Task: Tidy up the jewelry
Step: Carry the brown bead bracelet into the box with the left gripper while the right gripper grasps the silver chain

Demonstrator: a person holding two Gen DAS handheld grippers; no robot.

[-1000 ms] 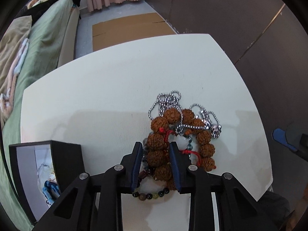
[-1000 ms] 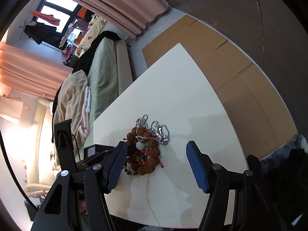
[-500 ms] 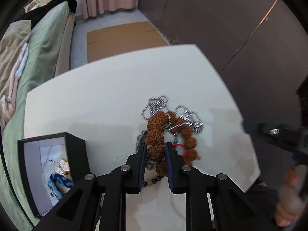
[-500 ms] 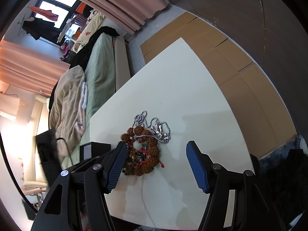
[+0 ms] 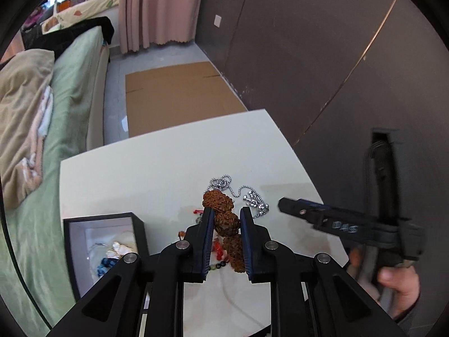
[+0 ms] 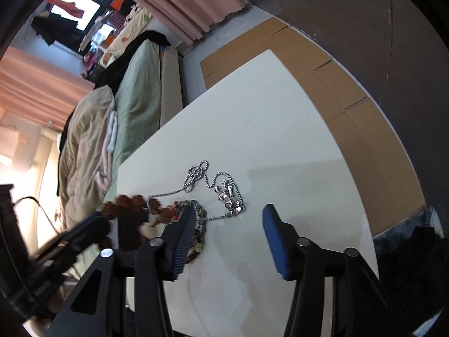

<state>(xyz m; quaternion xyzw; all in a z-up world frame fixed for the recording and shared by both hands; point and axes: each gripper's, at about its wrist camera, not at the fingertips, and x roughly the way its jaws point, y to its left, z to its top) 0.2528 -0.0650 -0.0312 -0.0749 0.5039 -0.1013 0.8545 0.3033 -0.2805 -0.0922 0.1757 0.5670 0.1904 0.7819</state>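
My left gripper is shut on the brown seed-bead bracelet and holds it raised above the white table. In the right wrist view the bracelet hangs blurred at the left. A silver ball-chain necklace with a pendant and a dark bead bracelet lie on the table. The open black jewelry box with several pieces inside stands to the left. My right gripper is open and empty above the table, near the silver necklace.
A bed with green cover and beige blanket runs along the table's left side. Cardboard sheets lie on the floor beyond the table. A dark wall stands on the right.
My left gripper closed on the brown bracelet and lifted it off the pile, away from the silver necklace. The right gripper has come closer to the table.
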